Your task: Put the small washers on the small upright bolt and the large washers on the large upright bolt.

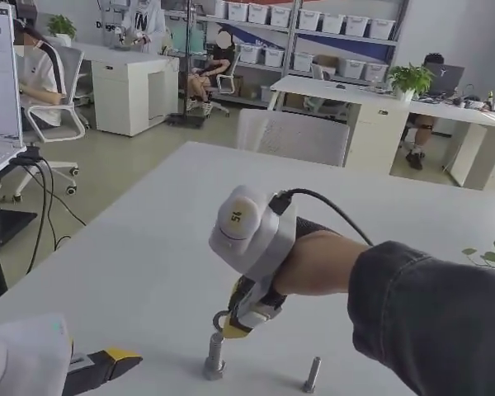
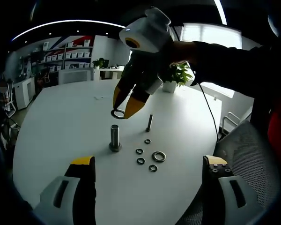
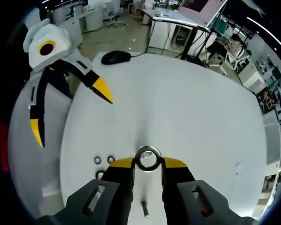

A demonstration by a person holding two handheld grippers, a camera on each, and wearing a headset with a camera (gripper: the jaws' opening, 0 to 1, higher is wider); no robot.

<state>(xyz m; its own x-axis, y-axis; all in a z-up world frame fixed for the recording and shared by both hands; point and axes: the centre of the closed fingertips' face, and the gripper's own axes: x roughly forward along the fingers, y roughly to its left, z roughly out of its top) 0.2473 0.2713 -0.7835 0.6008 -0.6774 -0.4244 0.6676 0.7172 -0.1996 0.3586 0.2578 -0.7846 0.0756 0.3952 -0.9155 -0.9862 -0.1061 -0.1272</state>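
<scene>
The right tongs [image 1: 224, 326], low in the middle of the head view, are closed on the rim of a large washer [image 1: 220, 320]. A hand [image 1: 313, 262] grips their white body, which bears a round sticker [image 1: 235, 216] reading "54". The washer hangs just above the top of the large bolt [image 1: 214, 356], not touching it. The bolt stands upright on the white worktop [image 1: 148, 247] at the bottom edge of the frame. The small bolt [image 1: 312, 374] stands to its right, apart from it.

In the left gripper view the left tongs [image 2: 148, 160] stand wide open along the bottom of the frame, with nothing between their yellow-tipped jaws. Just above them lie the loose washers [image 2: 141, 161], four small ones and one larger ring [image 2: 159, 156], to the right of the large bolt.

In the right gripper view the ring sits pinched between the yellow pads at lower centre. The left tongs show spread at upper left, and a black mouse [image 3: 116, 57] lies on the worktop near the top.
</scene>
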